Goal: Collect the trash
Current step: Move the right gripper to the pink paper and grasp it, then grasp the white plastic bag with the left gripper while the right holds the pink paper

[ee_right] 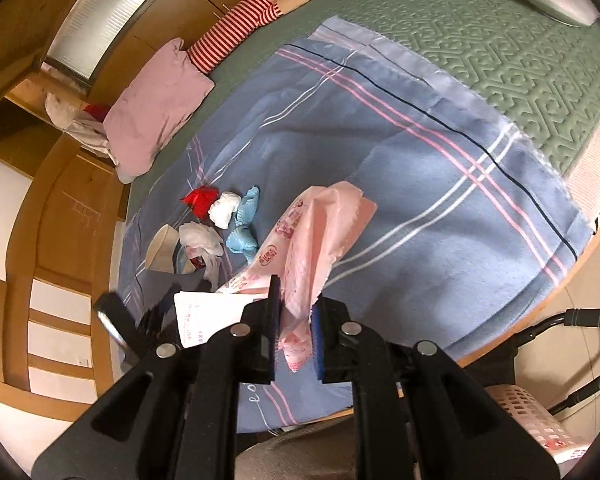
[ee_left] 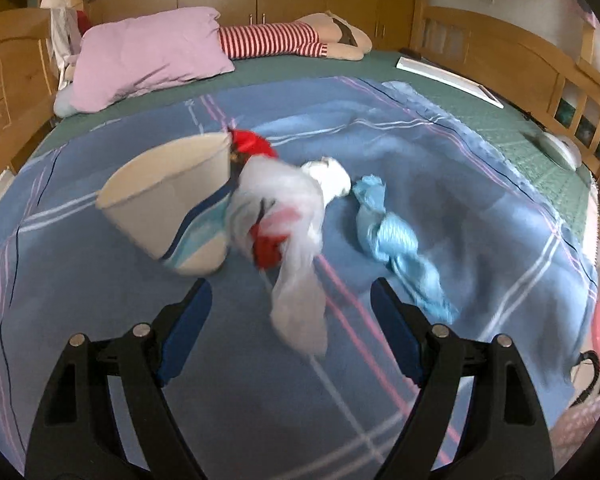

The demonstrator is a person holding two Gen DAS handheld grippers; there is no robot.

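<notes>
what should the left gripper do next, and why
Probably ease the open left gripper down and close on the white plastic bag lying right ahead between its fingers. The right gripper is already shut on a pink wrapper, so the left is free.

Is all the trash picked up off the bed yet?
Not yet. The right gripper is shut on a pink wrapper. The left gripper is open, holding nothing. Still on the blanket: a paper cup, white plastic bag, red scrap, white wad and blue wrapper.
</notes>
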